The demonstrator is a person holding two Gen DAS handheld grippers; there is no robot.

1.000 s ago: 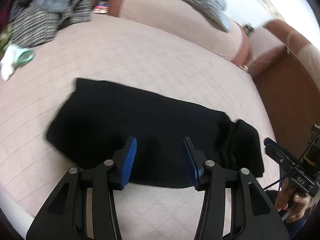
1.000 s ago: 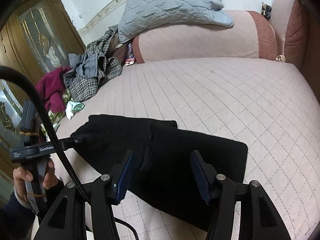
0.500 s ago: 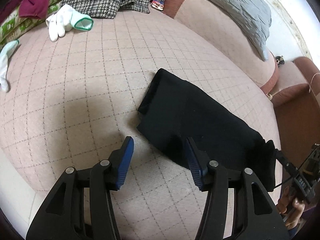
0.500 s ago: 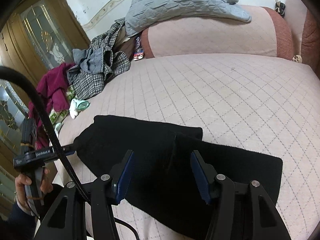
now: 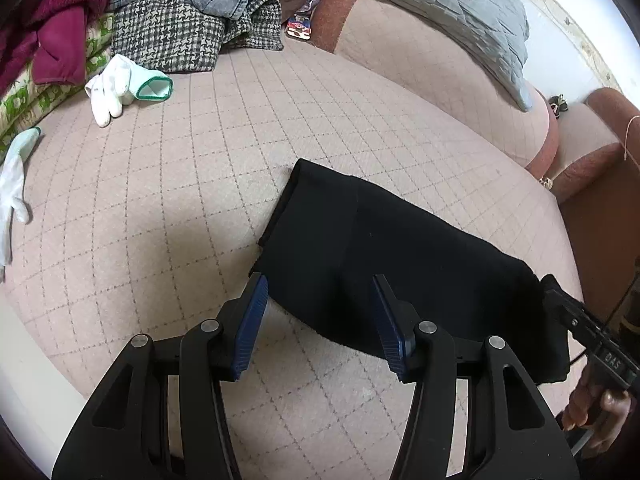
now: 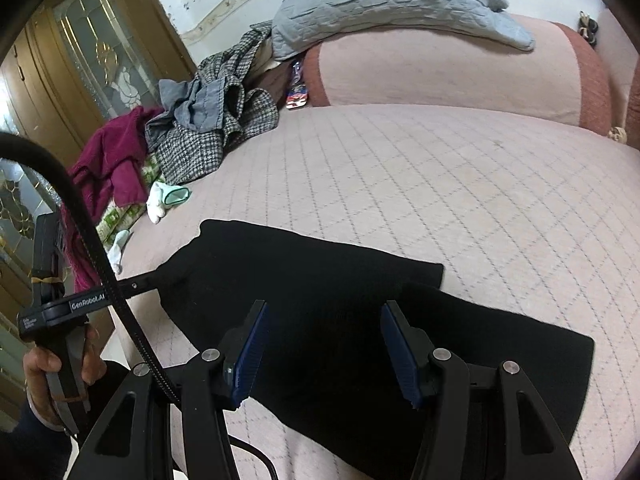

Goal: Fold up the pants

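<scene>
The black pants (image 5: 384,256) lie folded in a long band on the pink quilted bed (image 5: 200,200). My left gripper (image 5: 320,320) is open and empty, hovering over the band's near left corner. The pants also show in the right wrist view (image 6: 340,312), with one layer folded over the other. My right gripper (image 6: 324,352) is open and empty above the middle of the band. The right gripper also shows in the left wrist view (image 5: 576,320) at the pants' right end, and the left gripper shows in the right wrist view (image 6: 132,286) at the pants' left end.
A heap of clothes (image 5: 180,20) lies at the far left of the bed, with white gloves (image 5: 116,88) beside it. A grey quilted blanket (image 6: 384,4) lies on the bolster (image 6: 440,76). A wooden glass door (image 6: 80,64) stands to the left.
The left gripper swung left over the pants' left end, then eased back right toward its corner. The right gripper moved slightly nearer along the band. Both stayed open.
</scene>
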